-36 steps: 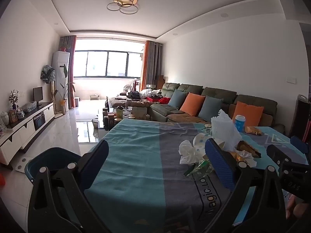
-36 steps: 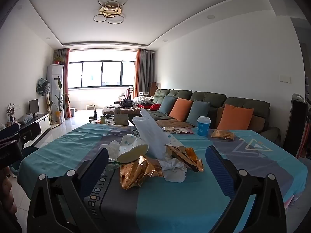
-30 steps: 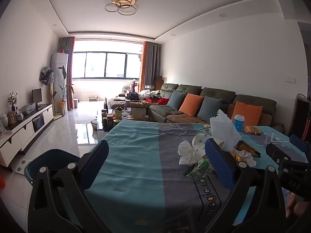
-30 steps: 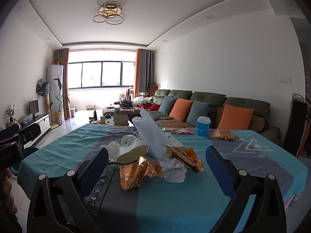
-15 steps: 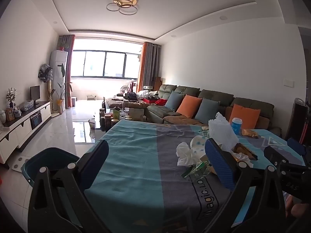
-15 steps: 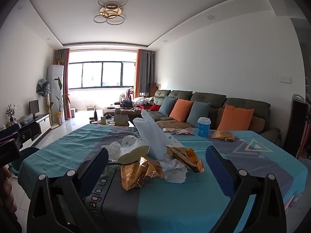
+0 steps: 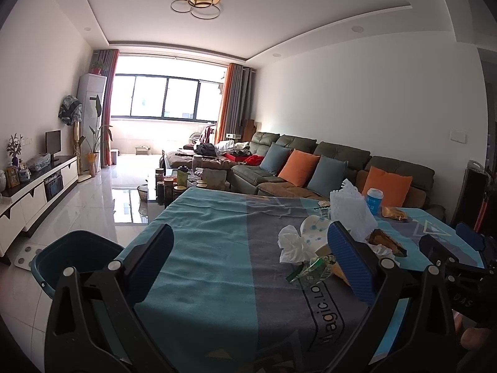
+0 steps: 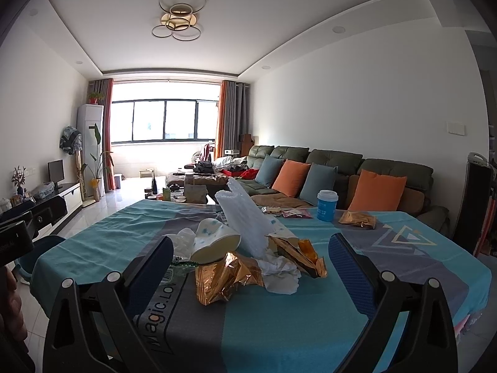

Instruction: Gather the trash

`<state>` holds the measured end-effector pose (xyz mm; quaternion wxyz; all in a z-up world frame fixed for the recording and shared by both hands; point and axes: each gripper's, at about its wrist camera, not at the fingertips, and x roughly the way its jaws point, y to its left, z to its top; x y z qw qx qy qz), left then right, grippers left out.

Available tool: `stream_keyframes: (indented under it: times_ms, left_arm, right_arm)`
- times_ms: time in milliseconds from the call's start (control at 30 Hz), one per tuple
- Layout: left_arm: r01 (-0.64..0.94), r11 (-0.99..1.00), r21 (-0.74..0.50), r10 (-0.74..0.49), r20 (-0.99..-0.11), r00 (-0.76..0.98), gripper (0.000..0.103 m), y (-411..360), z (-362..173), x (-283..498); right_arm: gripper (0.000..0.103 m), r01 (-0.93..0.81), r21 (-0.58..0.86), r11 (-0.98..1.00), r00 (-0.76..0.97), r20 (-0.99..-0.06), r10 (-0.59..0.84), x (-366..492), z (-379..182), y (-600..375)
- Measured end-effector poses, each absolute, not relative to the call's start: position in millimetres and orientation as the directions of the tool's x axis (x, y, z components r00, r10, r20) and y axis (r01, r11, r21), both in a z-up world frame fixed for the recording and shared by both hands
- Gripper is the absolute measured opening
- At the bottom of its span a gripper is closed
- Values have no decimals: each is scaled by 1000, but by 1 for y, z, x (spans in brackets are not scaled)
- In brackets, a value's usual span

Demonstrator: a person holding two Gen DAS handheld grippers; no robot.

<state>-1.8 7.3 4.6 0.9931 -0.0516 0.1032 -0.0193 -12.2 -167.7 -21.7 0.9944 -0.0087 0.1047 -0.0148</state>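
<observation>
A heap of trash lies on the blue-and-grey tablecloth (image 8: 279, 317): a gold foil wrapper (image 8: 226, 276), a second gold wrapper (image 8: 301, 256), crumpled tissue (image 8: 279, 272), a tipped paper cup (image 8: 214, 241), a white plastic bag (image 8: 245, 220) and a green wrapper (image 7: 310, 269). My right gripper (image 8: 250, 267) is open and empty, just in front of the heap. My left gripper (image 7: 250, 259) is open and empty, left of the heap, its right finger (image 7: 348, 259) overlapping it. A dark blue bin (image 7: 77, 255) stands on the floor at the table's left.
A blue paper cup (image 8: 326, 205), a gold wrapper (image 8: 357, 219) and a red packet (image 8: 295, 214) lie at the table's far side. A green sofa with orange and blue cushions (image 8: 341, 180) runs behind. A cluttered coffee table (image 7: 186, 180) and TV cabinet (image 7: 37, 186) stand beyond.
The left gripper has shifted slightly, so the trash heap and sofa sit a little lower and nearer in its view. The right gripper has barely moved. Both stay open.
</observation>
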Motion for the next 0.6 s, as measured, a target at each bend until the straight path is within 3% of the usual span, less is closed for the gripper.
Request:
stream_keyframes:
  times_ms: [600]
  left_arm:
    - [75, 994, -85, -94, -249, 964, 98, -4, 2, 8]
  right_arm:
    - [97, 32, -6, 999, 970, -242, -32, -3, -24, -173]
